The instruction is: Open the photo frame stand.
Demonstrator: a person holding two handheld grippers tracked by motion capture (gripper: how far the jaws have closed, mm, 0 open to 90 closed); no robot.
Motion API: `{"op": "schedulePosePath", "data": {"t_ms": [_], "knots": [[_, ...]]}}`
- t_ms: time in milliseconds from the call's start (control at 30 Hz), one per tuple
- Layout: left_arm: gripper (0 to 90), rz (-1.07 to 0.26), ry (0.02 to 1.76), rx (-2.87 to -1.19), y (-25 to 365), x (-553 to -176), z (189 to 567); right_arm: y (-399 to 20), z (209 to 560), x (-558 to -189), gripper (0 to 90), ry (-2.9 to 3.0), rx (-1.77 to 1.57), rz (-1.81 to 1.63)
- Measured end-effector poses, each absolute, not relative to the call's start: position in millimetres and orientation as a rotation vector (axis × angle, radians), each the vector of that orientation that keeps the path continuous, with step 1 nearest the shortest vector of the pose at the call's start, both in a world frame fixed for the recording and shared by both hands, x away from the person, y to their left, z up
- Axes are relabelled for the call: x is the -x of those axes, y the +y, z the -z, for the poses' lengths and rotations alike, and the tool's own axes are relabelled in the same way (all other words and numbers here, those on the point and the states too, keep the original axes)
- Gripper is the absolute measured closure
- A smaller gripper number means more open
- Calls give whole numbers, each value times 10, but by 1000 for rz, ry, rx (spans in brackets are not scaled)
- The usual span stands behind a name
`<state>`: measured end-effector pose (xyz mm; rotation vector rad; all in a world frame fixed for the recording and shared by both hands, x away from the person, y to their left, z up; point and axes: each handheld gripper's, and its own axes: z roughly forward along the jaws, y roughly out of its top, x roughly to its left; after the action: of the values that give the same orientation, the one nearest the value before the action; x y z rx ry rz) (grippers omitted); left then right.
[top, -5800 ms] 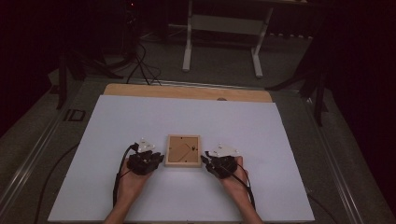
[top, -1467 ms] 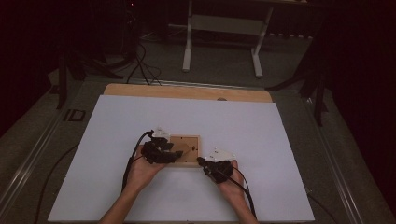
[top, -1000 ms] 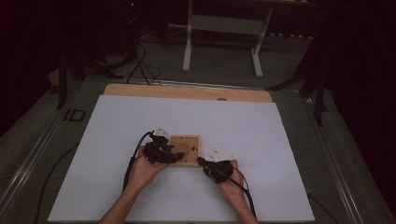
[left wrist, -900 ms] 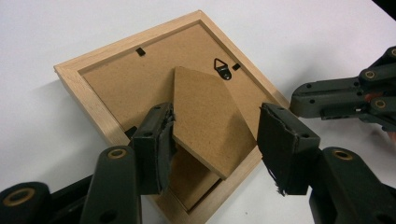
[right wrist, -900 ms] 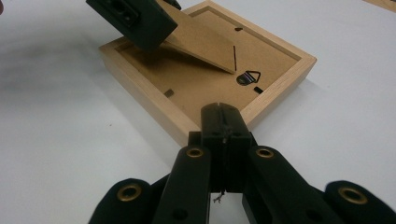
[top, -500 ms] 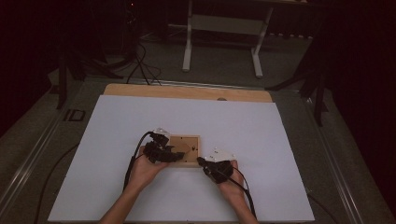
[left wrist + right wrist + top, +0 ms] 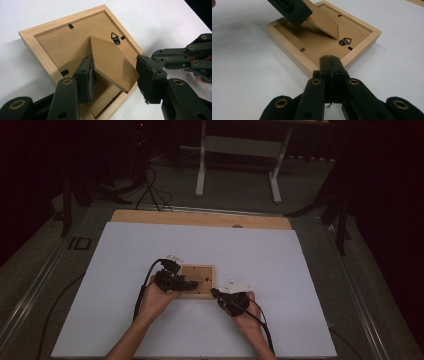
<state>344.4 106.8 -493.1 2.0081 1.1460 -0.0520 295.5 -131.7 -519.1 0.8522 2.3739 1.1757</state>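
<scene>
One face-down picture frame (image 7: 45, 57), unlabelled backing, left gripper (image 7: 113, 80) astride stand (image 7: 112, 63)

A pale natural-wood picture frame (image 7: 37, 53) lies face down on a plain white table cover (image 7: 125, 250), its backing board (image 7: 65, 45) and fold-out stand (image 7: 112, 62) a matte mid-brown. Small black clips and a dark metal hanger (image 7: 345, 41) dot the backing. Both grippers, left (image 7: 115, 75) and right (image 7: 332, 65), are black with brass-coloured rivets; the desk's far edge shows tan wood.
</scene>
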Motion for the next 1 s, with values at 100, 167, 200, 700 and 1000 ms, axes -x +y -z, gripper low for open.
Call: {"op": "schedulePosePath", "data": {"t_ms": [100, 167, 200, 700, 1000], "knots": [[518, 68, 1149, -2005, 1071, -3454, 4928, -1316, 5190, -2955, 899, 2374, -851, -1175], [526, 79, 1154, -2004, 1074, -3459, 4929, -1317, 5190, -2955, 899, 2374, -852, -1175], [532, 84, 1158, -2003, 1075, -3463, 4929, -1317, 5190, -2956, 899, 2374, -851, -1175], [669, 35, 1148, -2007, 1081, -3449, 4890, -1314, 5102, -2963, 832, 2385, -842, -1169], [563, 77, 1143, -1996, 1098, -3472, 4899, -1332, 5089, -2981, 791, 2387, -855, -1164]]}}
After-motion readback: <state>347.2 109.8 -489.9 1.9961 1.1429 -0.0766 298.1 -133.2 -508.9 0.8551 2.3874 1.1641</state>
